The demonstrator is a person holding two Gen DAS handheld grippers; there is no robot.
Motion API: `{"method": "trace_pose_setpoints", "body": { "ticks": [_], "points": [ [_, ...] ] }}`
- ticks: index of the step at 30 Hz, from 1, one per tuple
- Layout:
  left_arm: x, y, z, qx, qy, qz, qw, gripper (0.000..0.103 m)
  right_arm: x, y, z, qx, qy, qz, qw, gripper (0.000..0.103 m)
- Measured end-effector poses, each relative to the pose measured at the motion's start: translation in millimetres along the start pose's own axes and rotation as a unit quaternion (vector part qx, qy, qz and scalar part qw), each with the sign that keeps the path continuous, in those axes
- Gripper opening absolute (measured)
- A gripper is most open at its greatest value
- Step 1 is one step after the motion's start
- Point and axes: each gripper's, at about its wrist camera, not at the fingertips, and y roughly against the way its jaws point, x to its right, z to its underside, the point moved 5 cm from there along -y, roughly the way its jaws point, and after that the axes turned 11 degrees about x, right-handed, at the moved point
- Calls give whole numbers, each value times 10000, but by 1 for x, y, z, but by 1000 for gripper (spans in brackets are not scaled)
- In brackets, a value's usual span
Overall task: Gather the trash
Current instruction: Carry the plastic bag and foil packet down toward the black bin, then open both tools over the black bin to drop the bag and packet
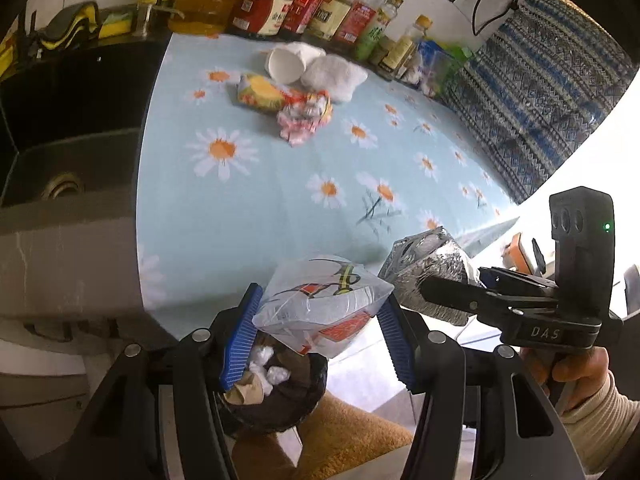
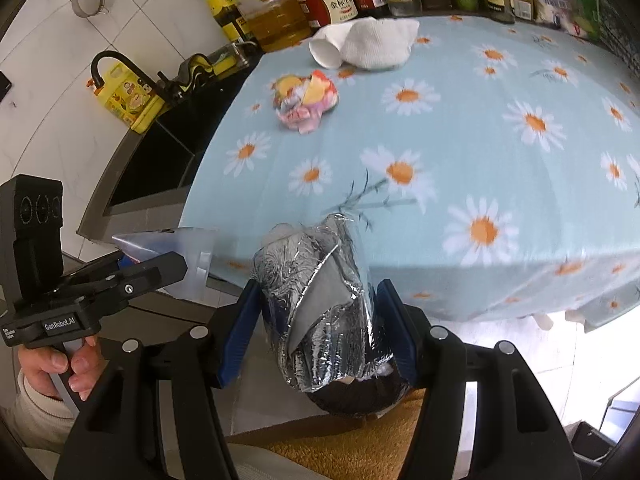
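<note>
My left gripper [image 1: 318, 320] is shut on a clear printed plastic bag [image 1: 320, 300], held over a black-lined bin [image 1: 280, 396] on the floor that has tissues and brown paper in it. My right gripper [image 2: 316, 328] is shut on a crumpled silver foil wrapper [image 2: 320, 312], also above the bin [image 2: 360, 400]; that wrapper [image 1: 428, 268] shows beside the plastic bag in the left wrist view. On the daisy tablecloth [image 1: 280, 200] lie a yellow snack wrapper [image 1: 264, 94], a crumpled pink wrapper [image 1: 300, 124], a tipped white paper cup [image 1: 286, 66] and a white cloth wad [image 1: 334, 76].
A dark sink [image 1: 60, 132] lies left of the table. Oil and sauce bottles [image 1: 296, 8] line the far edge against the wall. An orange mat [image 1: 352, 436] covers the floor by the bin. A patterned blue cloth [image 1: 540, 88] hangs at the right.
</note>
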Motion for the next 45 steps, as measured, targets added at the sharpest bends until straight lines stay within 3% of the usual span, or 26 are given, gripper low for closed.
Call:
{"method": "trace_pose_setpoints", "body": {
  "ticks": [19,34,36,37,45],
  "points": [
    [-11,-25,73,-768,144,-177,9968,56,17,-22,65,-499,-444,86,9977,60],
    [-11,-58,96,-1257,181,-255,9916,56,34,-45,74,-818,-663,-23,9944,63],
    [-15,-64,101,-1401,183,-280,9896,66,35,-49,74,-862,-707,-82,9937,69],
    [-16,-66,103,-1431,154,-350,9890,78,36,-52,73,-880,-725,-93,9934,74],
    [-32,-71,103,-1493,351,-485,9870,80,47,-60,70,-998,-809,-54,9917,76]
  ]
}}
